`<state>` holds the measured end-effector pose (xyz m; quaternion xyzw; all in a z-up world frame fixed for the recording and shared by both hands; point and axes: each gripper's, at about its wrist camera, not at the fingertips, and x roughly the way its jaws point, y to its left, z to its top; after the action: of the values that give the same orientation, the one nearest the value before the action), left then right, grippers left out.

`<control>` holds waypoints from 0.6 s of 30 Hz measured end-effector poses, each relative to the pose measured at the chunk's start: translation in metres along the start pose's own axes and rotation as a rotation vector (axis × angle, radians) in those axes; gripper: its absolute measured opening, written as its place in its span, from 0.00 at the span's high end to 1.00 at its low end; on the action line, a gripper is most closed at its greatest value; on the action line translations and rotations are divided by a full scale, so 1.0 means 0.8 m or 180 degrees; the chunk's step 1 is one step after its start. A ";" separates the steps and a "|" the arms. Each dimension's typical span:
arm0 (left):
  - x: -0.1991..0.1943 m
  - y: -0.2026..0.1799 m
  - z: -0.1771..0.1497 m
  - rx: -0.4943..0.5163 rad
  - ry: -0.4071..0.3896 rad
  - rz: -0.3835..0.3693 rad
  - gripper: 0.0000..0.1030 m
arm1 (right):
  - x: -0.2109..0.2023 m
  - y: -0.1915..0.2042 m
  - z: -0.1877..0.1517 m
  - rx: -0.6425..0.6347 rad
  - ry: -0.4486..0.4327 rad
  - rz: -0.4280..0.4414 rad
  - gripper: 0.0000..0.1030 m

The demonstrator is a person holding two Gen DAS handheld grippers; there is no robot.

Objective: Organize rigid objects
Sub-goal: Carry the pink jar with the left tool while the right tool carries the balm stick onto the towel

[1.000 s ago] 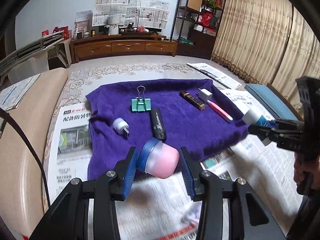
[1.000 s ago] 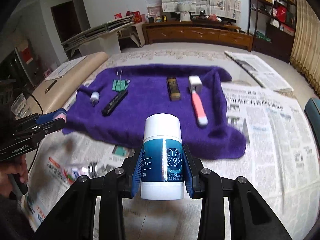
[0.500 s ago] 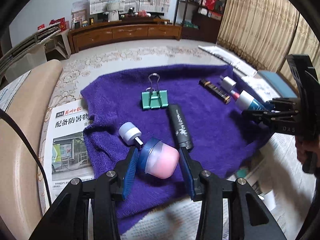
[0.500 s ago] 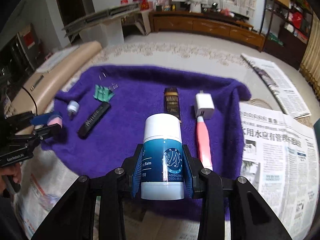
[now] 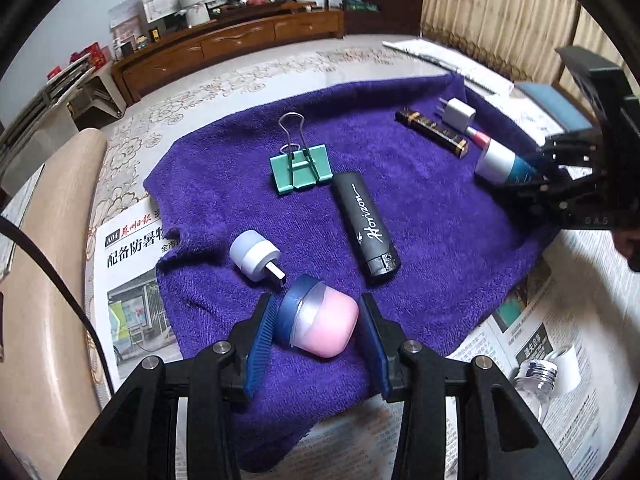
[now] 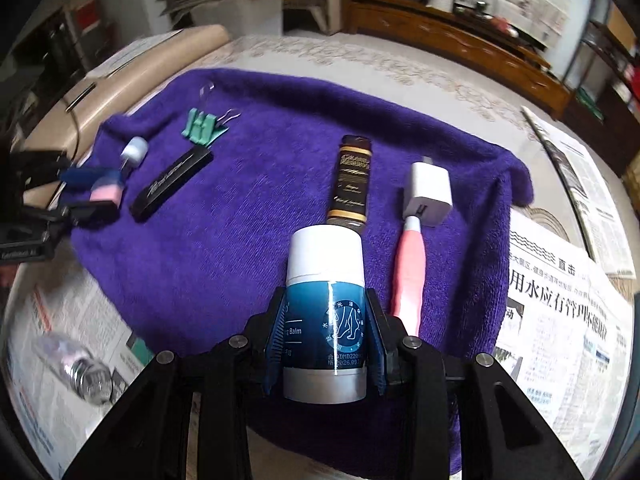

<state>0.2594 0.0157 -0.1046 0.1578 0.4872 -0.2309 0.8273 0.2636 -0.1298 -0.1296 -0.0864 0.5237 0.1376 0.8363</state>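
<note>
My left gripper (image 5: 318, 324) is shut on a pink jar with a blue lid (image 5: 320, 322), held low over the near left part of the purple towel (image 5: 432, 216). My right gripper (image 6: 326, 338) is shut on a blue balm stick with a white cap (image 6: 325, 308), over the towel's near right part. On the towel lie a green binder clip (image 5: 301, 170), a black Horizon case (image 5: 366, 228), a small white USB plug (image 5: 256, 256), a brown-and-gold tube (image 5: 432, 132), a white charger (image 6: 427, 194) and a pink handle (image 6: 409, 276).
Newspaper (image 6: 560, 312) covers the floor around the towel. A clear bottle with a metal neck (image 5: 536, 380) lies on the paper at the near right of the left wrist view. A beige cushion (image 5: 44, 240) runs along the left; a wooden cabinet (image 5: 224, 46) stands far back.
Both grippers have come forward and down over the purple towel, each still holding its object. The right gripper with the balm stick now hangs nearer the charger and the pink handle.
</note>
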 end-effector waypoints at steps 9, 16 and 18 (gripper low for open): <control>-0.004 -0.002 0.006 0.0105 0.0233 0.0175 0.52 | -0.004 -0.005 0.000 -0.0125 0.0109 0.0146 0.51; -0.016 -0.006 0.008 0.0126 0.0324 0.0257 0.47 | -0.021 -0.017 -0.010 0.0009 0.0099 0.0221 0.45; -0.022 -0.008 0.007 0.0122 0.0324 0.0284 0.46 | -0.029 -0.018 -0.013 0.0029 0.0058 0.0189 0.41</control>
<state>0.2528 0.0117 -0.0863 0.2067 0.5166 -0.1948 0.8077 0.2499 -0.1500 -0.1128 -0.0682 0.5342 0.1591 0.8275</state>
